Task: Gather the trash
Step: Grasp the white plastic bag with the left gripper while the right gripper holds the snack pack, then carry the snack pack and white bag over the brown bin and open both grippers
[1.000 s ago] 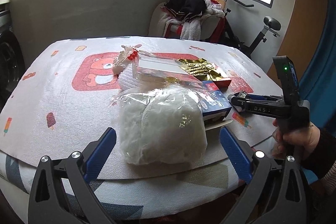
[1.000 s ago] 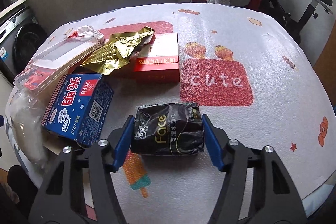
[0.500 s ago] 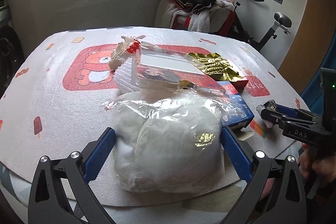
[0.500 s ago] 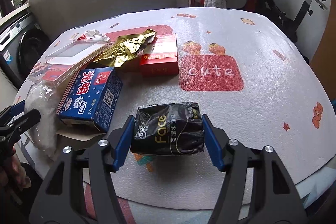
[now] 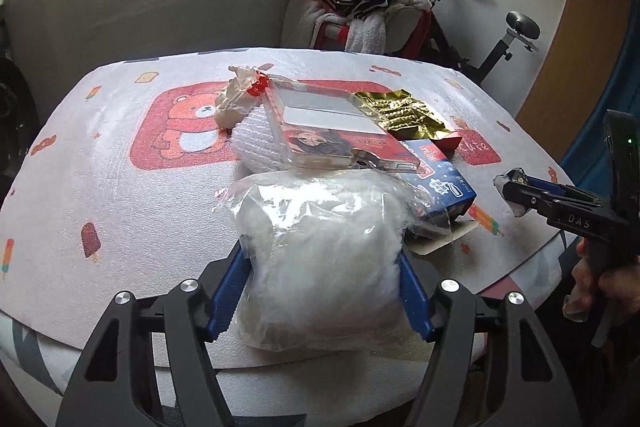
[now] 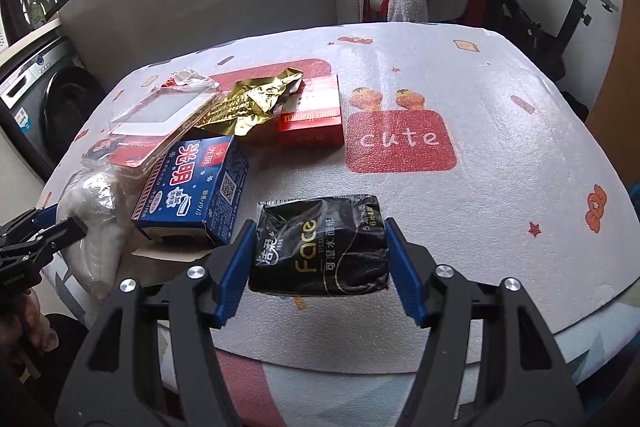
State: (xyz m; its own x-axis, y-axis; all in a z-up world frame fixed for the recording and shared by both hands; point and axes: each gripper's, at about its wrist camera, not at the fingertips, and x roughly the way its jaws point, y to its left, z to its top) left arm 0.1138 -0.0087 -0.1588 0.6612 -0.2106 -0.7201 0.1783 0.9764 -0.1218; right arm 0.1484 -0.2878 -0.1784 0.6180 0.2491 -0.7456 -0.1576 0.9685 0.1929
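My left gripper (image 5: 322,291) is shut on a clear plastic bag of white stuffing (image 5: 320,259) at the table's near edge. The bag also shows in the right wrist view (image 6: 98,227). My right gripper (image 6: 318,275) is shut on a black "Face" tissue pack (image 6: 320,247) and holds it above the table. That gripper also appears in the left wrist view (image 5: 516,197) at the right. A blue milk carton (image 6: 192,187), a clear plastic case (image 5: 328,127), gold foil (image 6: 252,101) and a red box (image 6: 314,117) lie on the table.
The table has a white foam cover (image 6: 500,131) with cartoon prints. A crumpled wrapper (image 5: 240,95) lies by the bear print. A chair piled with clothes (image 5: 360,11) and an exercise bike (image 5: 504,43) stand behind. A washing machine (image 6: 44,95) is at the left.
My left gripper has closed its fingers onto the bag of white stuffing. My right gripper has drawn back toward the table's near edge with the tissue pack.
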